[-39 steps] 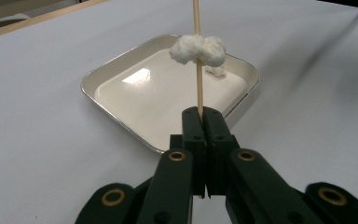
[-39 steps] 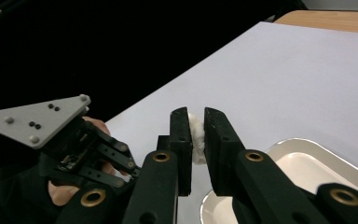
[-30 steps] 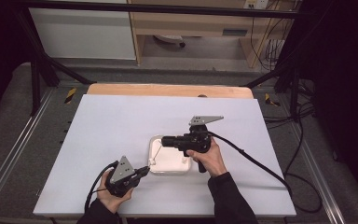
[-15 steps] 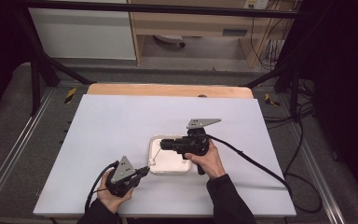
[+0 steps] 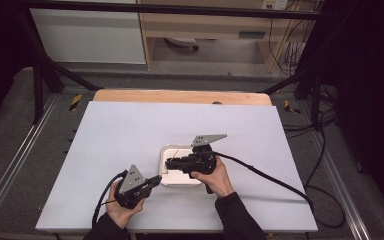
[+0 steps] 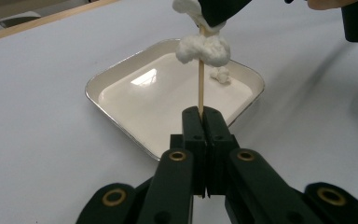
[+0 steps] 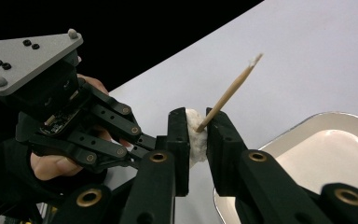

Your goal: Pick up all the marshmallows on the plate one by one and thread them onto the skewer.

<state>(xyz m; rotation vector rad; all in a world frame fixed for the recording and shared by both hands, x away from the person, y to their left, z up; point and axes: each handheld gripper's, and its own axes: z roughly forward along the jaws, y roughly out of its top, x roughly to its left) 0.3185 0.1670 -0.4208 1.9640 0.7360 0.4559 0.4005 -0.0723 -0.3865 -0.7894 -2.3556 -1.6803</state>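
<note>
While skewered on the stick (image 6: 200, 79), marshmallow (image 6: 204, 48) above tray (image 6: 121, 79).

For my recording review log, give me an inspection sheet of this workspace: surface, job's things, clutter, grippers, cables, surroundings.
Surface: white table top, wooden strip along its far edge.
Job's things: wooden skewer standing upright over a white square tray; a white soft lump is threaded on the skewer, a small white bit lies in the tray.
Clutter: nothing seen.
Grippers: left gripper shut on the skewer's lower end; right gripper shut on a white lump on the skewer, above the tray.
Cables: one black cable trails from the right gripper across the table; another loops from the left gripper.
Surroundings: dark frame rails, grey floor, wooden shelf unit beyond the table.
</note>
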